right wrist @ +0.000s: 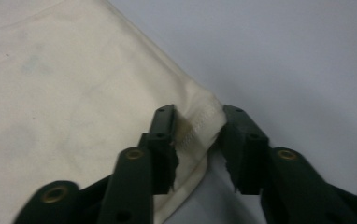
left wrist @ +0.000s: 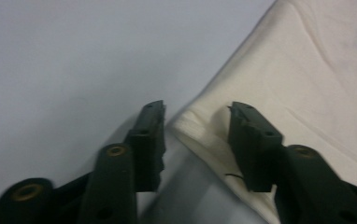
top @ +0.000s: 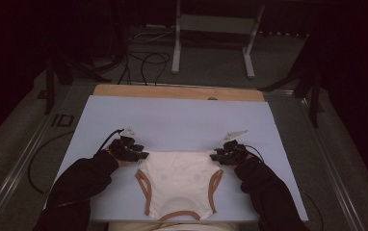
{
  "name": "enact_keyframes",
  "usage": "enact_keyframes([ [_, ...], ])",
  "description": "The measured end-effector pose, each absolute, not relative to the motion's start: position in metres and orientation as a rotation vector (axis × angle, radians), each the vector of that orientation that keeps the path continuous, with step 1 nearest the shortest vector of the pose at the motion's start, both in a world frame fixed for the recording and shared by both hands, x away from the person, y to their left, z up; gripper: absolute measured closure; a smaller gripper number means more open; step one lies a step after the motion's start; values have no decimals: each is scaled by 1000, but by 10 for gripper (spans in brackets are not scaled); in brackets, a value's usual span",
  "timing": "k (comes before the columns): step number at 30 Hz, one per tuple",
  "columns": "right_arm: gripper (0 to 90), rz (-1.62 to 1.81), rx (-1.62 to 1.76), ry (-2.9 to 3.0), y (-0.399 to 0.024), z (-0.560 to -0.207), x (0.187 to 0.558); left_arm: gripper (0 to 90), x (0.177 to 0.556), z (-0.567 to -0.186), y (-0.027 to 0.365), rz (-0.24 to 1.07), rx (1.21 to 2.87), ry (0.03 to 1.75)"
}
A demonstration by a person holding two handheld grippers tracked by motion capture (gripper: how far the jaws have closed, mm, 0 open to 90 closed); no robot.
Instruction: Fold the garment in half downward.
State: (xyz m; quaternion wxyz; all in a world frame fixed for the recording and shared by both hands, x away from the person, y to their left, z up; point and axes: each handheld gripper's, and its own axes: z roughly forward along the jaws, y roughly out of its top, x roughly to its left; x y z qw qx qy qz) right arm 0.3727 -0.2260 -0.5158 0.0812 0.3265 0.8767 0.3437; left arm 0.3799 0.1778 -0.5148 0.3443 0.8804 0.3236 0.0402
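A cream garment (top: 179, 180) with brown trim lies flat on the pale blue mat (top: 172, 120), its straight edge facing away from me. My left gripper (top: 141, 156) is at that edge's left corner. In the left gripper view the corner of the garment (left wrist: 307, 70) lies between the jaws of the left gripper (left wrist: 195, 112), with a thin gap still showing beside one jaw. My right gripper (top: 214, 156) is at the right corner. In the right gripper view the garment (right wrist: 74, 93) bunches up there, and the right gripper (right wrist: 199, 114) presses on the fold from both sides.
A wooden strip (top: 177, 91) borders the mat's far side. Beyond it, dark cables (top: 143, 62) lie on the floor beside a white metal stand (top: 216, 29). A metal rail (top: 18, 163) runs along the table's left side. Bare mat stretches past the garment.
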Motion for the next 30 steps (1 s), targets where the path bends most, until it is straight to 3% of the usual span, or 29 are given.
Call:
enact_keyframes([
  [4, 828, 1017, 959, 2644, -222, -515, 371, 736, 379, -515, 178, 72, 2274, 861],
  [6, 847, 1003, 946, 2636, -221, -514, 370, 840, 379, -516, 178, 52, 2279, 847],
  [8, 854, 999, 940, 2631, -221, -512, 369, 867, 379, -515, 177, 54, 2274, 846],
  [19, 860, 1037, 946, 2570, -227, -501, 372, 883, 387, -504, 177, 55, 2220, 837],
  [30, 860, 1056, 966, 2523, -231, -492, 386, 883, 399, -498, 173, 135, 2187, 835],
])
